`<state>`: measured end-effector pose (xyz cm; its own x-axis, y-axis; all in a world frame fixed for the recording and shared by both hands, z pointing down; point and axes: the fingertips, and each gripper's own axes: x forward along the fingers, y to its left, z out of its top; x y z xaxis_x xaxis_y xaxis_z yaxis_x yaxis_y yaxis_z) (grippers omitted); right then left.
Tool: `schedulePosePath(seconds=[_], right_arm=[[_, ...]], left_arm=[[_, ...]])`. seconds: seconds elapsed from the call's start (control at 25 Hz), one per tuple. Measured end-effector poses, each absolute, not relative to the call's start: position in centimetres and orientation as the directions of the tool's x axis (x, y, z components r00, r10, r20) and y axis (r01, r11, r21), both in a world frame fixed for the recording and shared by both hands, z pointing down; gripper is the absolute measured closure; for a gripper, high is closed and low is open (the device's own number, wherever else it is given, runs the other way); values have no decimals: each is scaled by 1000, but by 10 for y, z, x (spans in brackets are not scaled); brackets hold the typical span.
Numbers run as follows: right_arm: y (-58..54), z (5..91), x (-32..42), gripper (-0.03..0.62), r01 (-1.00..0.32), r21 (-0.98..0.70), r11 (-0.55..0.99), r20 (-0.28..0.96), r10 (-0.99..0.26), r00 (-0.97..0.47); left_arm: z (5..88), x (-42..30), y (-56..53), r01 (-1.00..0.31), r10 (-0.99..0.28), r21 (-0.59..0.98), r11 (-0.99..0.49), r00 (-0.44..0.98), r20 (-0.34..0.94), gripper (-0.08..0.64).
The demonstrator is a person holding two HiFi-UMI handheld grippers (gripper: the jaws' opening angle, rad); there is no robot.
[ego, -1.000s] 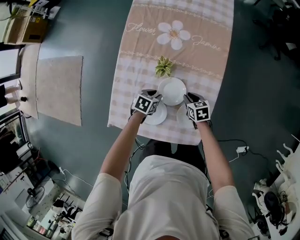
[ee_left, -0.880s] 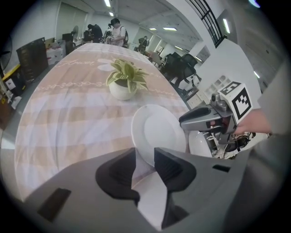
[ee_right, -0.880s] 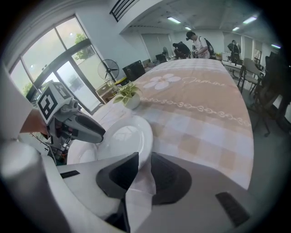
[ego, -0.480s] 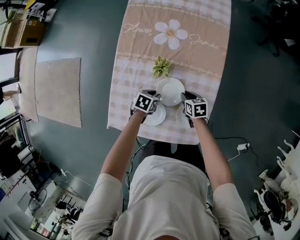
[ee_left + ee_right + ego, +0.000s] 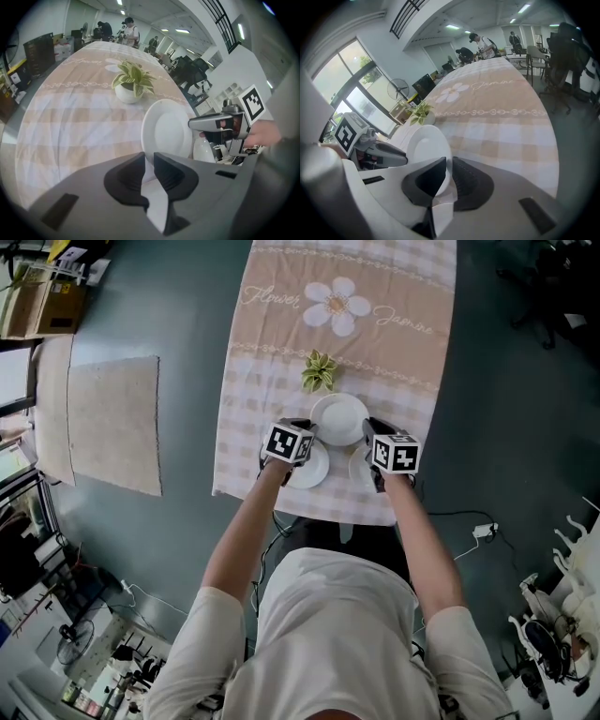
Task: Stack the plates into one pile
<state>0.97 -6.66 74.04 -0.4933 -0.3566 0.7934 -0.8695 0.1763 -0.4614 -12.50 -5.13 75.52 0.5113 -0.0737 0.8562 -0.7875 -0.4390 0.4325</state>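
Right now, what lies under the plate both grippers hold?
The left gripper and right gripper, whose jaws have just been closing, clamp the held plate. Beneath its near edge a left plate and a right plate peek out; the held plate and the cubes hide the rest.

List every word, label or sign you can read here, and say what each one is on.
"Flower": tablecloth, in script left of the printed daisy.
"Jasmine": same tablecloth, right of the daisy; also seen in the right gripper view.
Left gripper and right gripper: the cubes bear square black-and-white code patterns, no letters.
Cardboard box on the floor: print too small to read.
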Motion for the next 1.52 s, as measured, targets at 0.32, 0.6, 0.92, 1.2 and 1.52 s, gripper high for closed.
schedulePosePath(seconds=[0.32, 0.6, 0.92, 1.2, 1.52], right_arm=[[-65, 724, 19, 531, -866, -468, 173, 779, -381, -498], [-60, 708, 27, 531, -861, -478, 173, 764, -401, -505], [-55, 692, 43, 531, -855, -485, 184, 746, -423, -514], [-39, 685, 63, 531, -854, -485, 187, 746, -421, -516], [-9, 691, 85, 531, -859, -479, 183, 765, -394, -510]], left_arm=[[741, -117, -49, -790, -98, 441, -427, 525, 845, 497], [722, -109, -47, -794, -131, 434, -426, 528, 839, 499], [702, -93, -43, -798, -163, 420, -431, 527, 834, 500], [693, -73, -28, -795, -160, 418, -440, 528, 834, 500], [698, -52, -3, -791, -139, 412, -452, 519, 843, 500]])
